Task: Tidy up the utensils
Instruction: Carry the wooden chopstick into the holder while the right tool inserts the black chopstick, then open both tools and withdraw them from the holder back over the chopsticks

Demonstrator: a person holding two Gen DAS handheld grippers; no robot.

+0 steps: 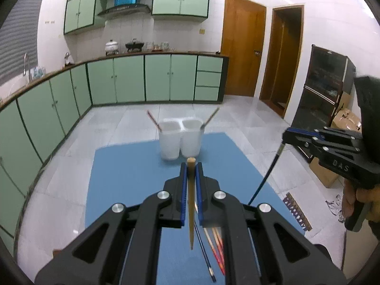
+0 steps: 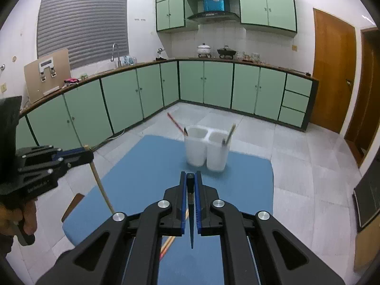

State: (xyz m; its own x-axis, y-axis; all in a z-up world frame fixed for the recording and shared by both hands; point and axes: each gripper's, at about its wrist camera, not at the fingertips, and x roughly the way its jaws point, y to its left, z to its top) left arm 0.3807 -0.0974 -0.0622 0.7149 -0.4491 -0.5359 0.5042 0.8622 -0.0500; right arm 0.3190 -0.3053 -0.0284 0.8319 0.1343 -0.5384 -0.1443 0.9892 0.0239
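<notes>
Over the blue desk [image 1: 123, 178], left gripper [image 1: 190, 166] clamps a wooden chopstick [image 1: 190, 201], right gripper [image 2: 190, 178] pinches a black chopstick [image 2: 190, 218], both hanging tip-down, presumably bound for the two-cup white holder [image 1: 180, 142] ahead

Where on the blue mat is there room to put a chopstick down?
The blue mat is bare between the white holder and the grippers, and along its left and right edges. It is crowded near the front, where loose chopsticks lie under the left gripper. The holder fills the far edge.
</notes>
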